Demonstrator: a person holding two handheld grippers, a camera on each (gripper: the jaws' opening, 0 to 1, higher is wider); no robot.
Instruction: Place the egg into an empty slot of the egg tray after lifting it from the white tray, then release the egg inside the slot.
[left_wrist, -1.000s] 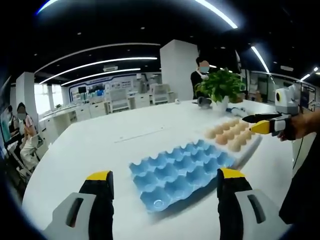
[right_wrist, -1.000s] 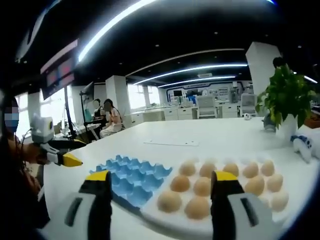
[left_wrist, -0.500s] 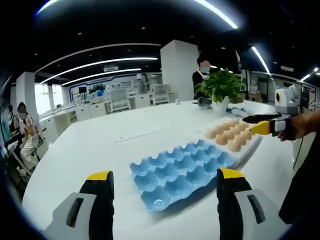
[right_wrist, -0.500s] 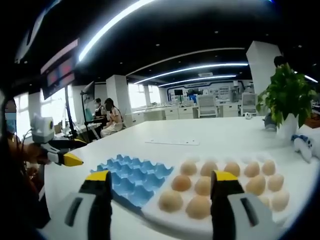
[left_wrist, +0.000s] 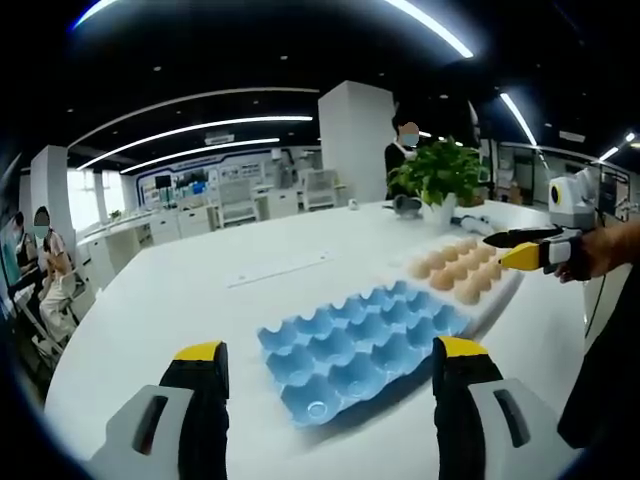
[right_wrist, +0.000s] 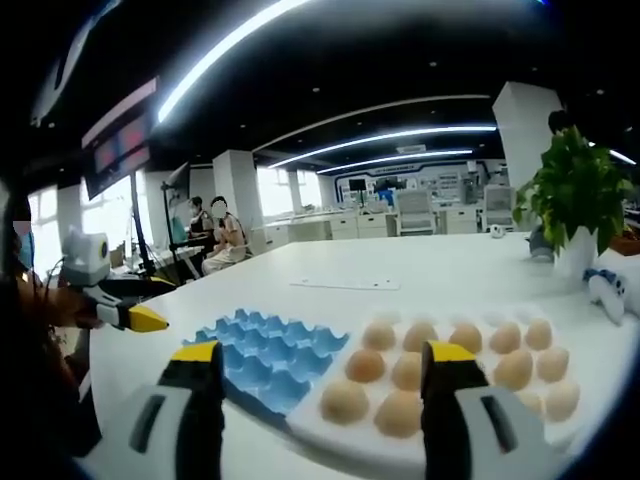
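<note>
The reach is yet to begin — both the right gripper (right_wrist: 312, 375) and left gripper (left_wrist: 327, 378) hover, fingers apart and empty, eggs (right_wrist: 400, 371) resting in the white tray (right_wrist: 440, 455) beside the blue egg tray (left_wrist: 355, 345) — next, descend onto one.

Tan eggs (right_wrist: 405, 371) fill white tray (right_wrist: 330, 445) beside empty blue egg tray (left_wrist: 350, 345).

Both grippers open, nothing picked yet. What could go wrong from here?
1. The eggs sit close together on the white tray; the right gripper, open above the near row, may nudge a neighbour while closing on one.
2. The blue egg tray lies loose on the smooth table, butted against the white tray, so a placement push could slide it.
3. Eggs are fragile; too hard a squeeze could crack one.
</note>
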